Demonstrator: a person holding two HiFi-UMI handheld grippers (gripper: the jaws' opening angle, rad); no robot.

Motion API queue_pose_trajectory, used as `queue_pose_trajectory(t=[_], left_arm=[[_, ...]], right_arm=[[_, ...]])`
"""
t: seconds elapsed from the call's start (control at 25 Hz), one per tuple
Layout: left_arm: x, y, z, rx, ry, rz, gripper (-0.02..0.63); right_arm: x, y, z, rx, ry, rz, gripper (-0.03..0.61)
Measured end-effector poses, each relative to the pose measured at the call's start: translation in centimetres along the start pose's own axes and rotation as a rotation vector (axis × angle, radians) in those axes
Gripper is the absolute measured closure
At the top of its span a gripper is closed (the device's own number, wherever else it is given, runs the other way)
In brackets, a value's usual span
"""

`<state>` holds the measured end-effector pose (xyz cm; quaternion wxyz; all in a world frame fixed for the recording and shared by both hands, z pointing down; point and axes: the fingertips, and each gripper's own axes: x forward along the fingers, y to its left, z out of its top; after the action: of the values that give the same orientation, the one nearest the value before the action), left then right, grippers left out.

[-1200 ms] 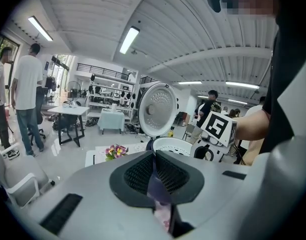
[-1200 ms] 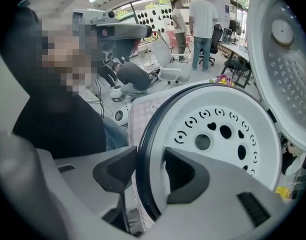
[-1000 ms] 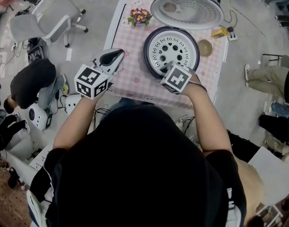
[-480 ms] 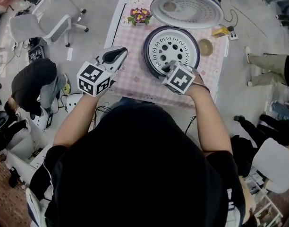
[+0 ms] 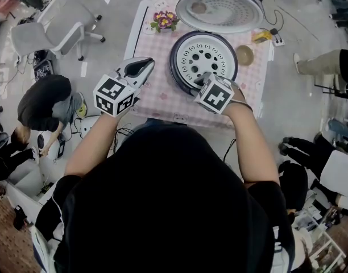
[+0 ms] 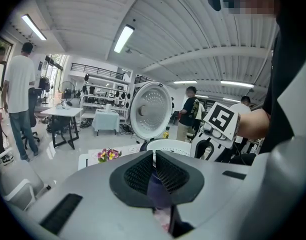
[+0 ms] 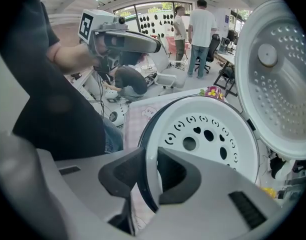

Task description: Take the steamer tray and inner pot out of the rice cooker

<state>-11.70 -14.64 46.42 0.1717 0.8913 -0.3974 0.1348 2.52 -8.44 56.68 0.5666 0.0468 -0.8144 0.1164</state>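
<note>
Pink checked tablecloth [image 5: 157,92] covers a small table on grey floor, with an office chair [image 5: 49,36] at ten o'clock and flowers [image 5: 164,20] at twelve. At one o'clock the white steamer tray [image 5: 205,54] sits in the open rice cooker [image 5: 172,67]. In the left gripper view the left gripper [image 6: 154,159] is closed tight on nothing, with a lit workshop beyond. In the right gripper view the right gripper [image 7: 152,171], jaws just been closing, pinches the tray's near rim. The cooker body below is hidden.
</note>
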Motion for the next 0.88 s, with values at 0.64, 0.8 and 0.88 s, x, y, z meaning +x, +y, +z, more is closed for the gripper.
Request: queue_pose_trajectory(t=[0.64,0.8,0.88], left_arm=[[0.4,-0.7,0.3,0.017,0.011,-0.033,0.578],[0.6,-1.1,0.7,0.026,0.007,-0.040,0.578],[0.6,-1.3,0.8,0.030,0.006,-0.046,0.578]], right_arm=[[-2.0,-0.2,0.5,0.004,-0.067,-0.002,0.518],[-3.2,-0.3,0.8,0.007,-0.092,-0.020,0.522],[-3.7,-0.2,1.0,0.003,-0.104,-0.037,0.523]])
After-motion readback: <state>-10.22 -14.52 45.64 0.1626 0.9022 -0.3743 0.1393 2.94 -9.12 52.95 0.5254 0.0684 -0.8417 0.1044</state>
